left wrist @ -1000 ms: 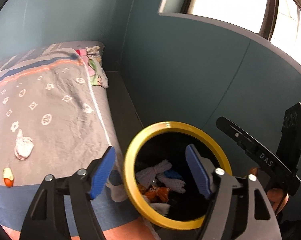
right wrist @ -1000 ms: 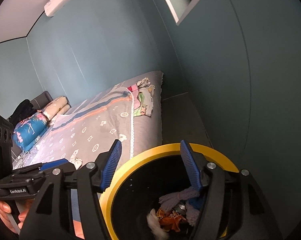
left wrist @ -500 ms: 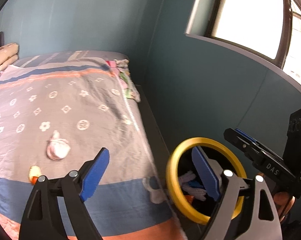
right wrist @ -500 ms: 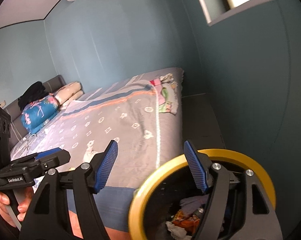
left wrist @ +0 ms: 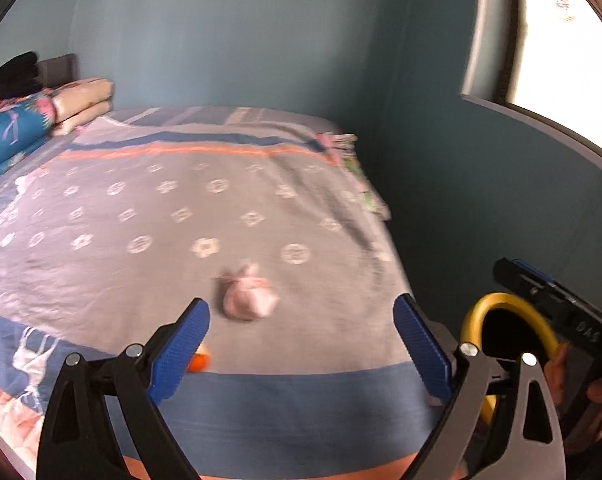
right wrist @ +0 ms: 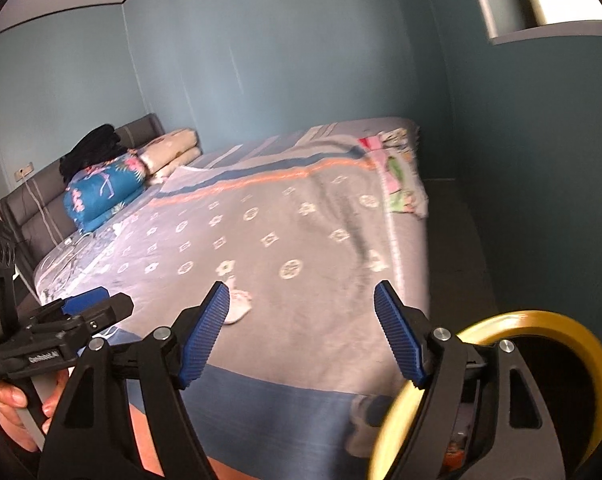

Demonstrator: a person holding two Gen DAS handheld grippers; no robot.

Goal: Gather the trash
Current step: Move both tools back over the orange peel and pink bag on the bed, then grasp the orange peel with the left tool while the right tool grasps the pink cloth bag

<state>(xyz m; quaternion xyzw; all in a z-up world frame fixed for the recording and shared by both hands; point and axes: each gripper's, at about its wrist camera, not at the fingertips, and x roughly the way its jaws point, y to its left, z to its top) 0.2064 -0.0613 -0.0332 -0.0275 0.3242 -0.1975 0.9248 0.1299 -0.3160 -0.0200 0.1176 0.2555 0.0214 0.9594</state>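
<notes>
A crumpled white tissue lies on the grey patterned bedspread, just beyond and between the tips of my left gripper. A small orange scrap sits by its left pad. The left jaws are opening, with nothing between them. My right gripper hovers over the bed's near edge, jaws also opening and empty; the tissue shows past its left pad. The yellow-rimmed black bin stands on the floor to the right and holds trash. It also appears as the bin in the left wrist view.
Folded blue floral and cream bedding and dark clothing lie at the headboard. A floral cloth hangs off the bed's far corner. A narrow floor strip runs between bed and teal wall. A window is at right.
Both grippers swung left, away from above the bin and over the bed. Their jaws widened. The bin slid to the right edge of both views, and the tissue came nearer.
</notes>
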